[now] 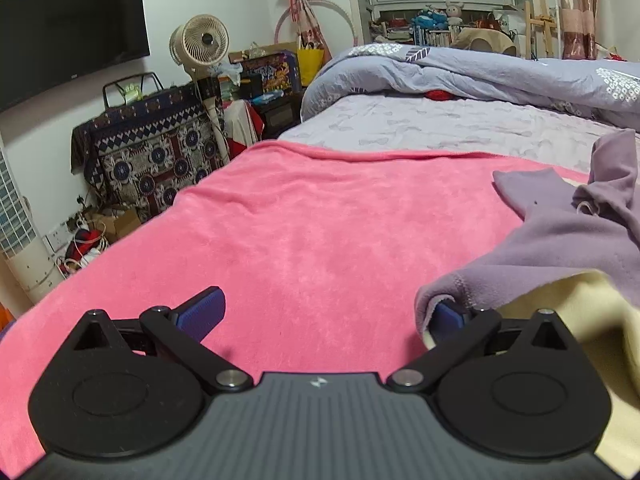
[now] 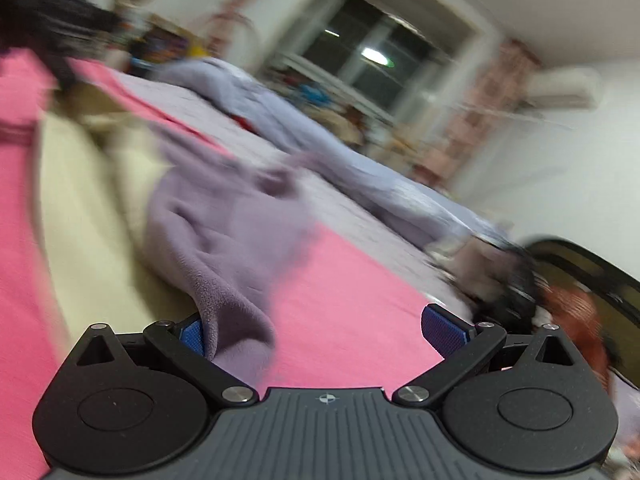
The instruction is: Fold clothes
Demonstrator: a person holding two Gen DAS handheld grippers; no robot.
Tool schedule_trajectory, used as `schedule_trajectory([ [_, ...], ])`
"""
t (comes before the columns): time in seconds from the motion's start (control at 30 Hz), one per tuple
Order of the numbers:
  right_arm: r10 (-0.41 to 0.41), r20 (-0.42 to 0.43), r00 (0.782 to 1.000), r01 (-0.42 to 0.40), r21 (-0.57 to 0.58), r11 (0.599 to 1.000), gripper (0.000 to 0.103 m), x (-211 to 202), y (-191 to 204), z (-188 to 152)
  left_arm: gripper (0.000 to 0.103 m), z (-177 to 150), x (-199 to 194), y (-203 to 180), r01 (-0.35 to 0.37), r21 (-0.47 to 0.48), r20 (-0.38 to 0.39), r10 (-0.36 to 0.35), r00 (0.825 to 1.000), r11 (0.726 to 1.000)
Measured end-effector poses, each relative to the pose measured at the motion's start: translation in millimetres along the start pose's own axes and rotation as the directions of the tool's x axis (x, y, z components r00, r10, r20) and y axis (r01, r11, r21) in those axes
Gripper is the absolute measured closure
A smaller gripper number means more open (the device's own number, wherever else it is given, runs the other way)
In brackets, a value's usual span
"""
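Observation:
A lilac fleece garment [image 1: 560, 244] with a pale yellow lining [image 1: 580, 320] lies crumpled on the pink blanket [image 1: 300, 232] at the right of the left wrist view. My left gripper [image 1: 324, 316] is open; the garment's hem drapes over its right blue pad [image 1: 446, 320], while the left pad [image 1: 202, 312] is bare. In the blurred, tilted right wrist view the same garment [image 2: 224, 232] hangs over the left pad [image 2: 194, 336] of my right gripper [image 2: 316, 336], which is also open, its right pad [image 2: 442, 334] free.
Beyond the pink blanket lie a grey sheet [image 1: 420, 124] and a bunched lavender duvet [image 1: 480, 72]. Left of the bed stand a fan [image 1: 200, 40], a patterned covered stand [image 1: 152, 148], a wall screen [image 1: 68, 28] and floor clutter. A dark headboard [image 2: 592, 276] shows at right.

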State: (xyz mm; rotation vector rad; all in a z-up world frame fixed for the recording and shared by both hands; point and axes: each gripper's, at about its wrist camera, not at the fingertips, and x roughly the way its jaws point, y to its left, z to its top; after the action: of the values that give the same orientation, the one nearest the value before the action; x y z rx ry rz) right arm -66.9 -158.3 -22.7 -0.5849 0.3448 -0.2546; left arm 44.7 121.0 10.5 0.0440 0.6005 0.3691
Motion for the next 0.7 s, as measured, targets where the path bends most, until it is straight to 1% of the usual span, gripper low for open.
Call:
schedule_trajectory([
  [0.03,-0.082,-0.015,0.997,0.082,-0.009,0.997,0.000,5.9,-10.5,-4.4,0.000,-2.6,-1.6,0.9,0.002,0.002,-0.002,-0.002,1.000,1.000],
  [0.07,-0.131,-0.017,0.991,0.131,-0.017,0.991,0.000,11.3,-21.0,-8.6,0.000,-5.2,-3.2,1.8,0.004,0.004,-0.004,-0.004,1.000,1.000],
  [0.1,-0.149,-0.024,0.989,0.149,-0.007,0.989,0.000,15.4,-31.6,-12.2,0.000,-8.7,-5.3,2.4,0.018,0.013,-0.007,-0.018,1.000,1.000],
  [0.17,-0.143,-0.041,0.989,0.144,0.037,0.989,0.000,19.8,-45.5,-16.3,0.000,-16.1,-11.1,2.3,0.039,0.042,-0.003,-0.039,0.999,0.998],
  [0.23,-0.111,-0.022,0.994,0.112,0.041,0.993,0.000,16.7,-43.6,-17.7,0.000,-23.8,-20.5,-1.1,0.031,0.094,0.022,-0.033,0.999,0.995],
  [0.3,-0.103,0.021,0.994,0.103,0.005,0.995,0.000,10.1,-29.9,-20.3,0.000,-28.6,-28.7,-4.6,0.028,0.143,0.051,-0.036,0.998,0.989],
  [0.4,-0.030,0.028,0.999,0.031,-0.037,0.999,0.000,10.2,-5.1,-19.0,0.000,-32.0,-38.0,-10.0,0.029,0.214,0.089,-0.049,0.995,0.976],
  [0.47,-0.050,0.062,0.997,0.054,-0.071,0.996,0.000,11.2,5.7,-15.1,0.000,-31.7,-38.9,-13.2,-0.003,0.252,0.112,-0.026,0.993,0.968],
  [0.5,-0.099,0.042,0.994,0.102,-0.080,0.992,0.000,17.9,4.2,-12.6,0.000,-31.6,-35.7,-14.9,-0.052,0.273,0.119,0.020,0.993,0.961],
  [0.53,-0.147,0.022,0.989,0.148,-0.085,0.985,0.000,24.7,1.7,-10.3,0.000,-30.7,-31.9,-12.1,-0.059,0.270,0.101,0.033,0.994,0.961],
  [0.57,-0.184,-0.008,0.983,0.184,-0.064,0.981,0.000,32.6,-9.2,-10.2,0.000,-29.8,-28.1,-9.3,-0.066,0.267,0.083,0.046,0.996,0.962],
  [0.6,-0.204,-0.023,0.979,0.203,-0.040,0.978,0.000,38.2,-23.0,-11.9,0.000,-30.1,-27.6,-4.6,-0.040,0.248,0.065,0.025,0.998,0.968],
  [0.63,-0.192,-0.017,0.981,0.192,-0.018,0.981,0.000,37.7,-38.1,-14.4,0.000,-30.4,-27.2,0.2,-0.014,0.230,0.047,0.003,0.999,0.973],
  [0.67,-0.183,-0.008,0.983,0.183,0.001,0.983,0.000,36.7,-52.4,-17.0,0.000,-32.3,-30.4,3.3,0.023,0.225,0.045,-0.034,0.998,0.974],
  [0.7,-0.191,0.009,0.981,0.191,0.005,0.982,0.000,31.9,-61.7,-21.2,0.000,-35.5,-35.1,2.4,0.054,0.239,0.052,-0.069,0.996,0.969],
])
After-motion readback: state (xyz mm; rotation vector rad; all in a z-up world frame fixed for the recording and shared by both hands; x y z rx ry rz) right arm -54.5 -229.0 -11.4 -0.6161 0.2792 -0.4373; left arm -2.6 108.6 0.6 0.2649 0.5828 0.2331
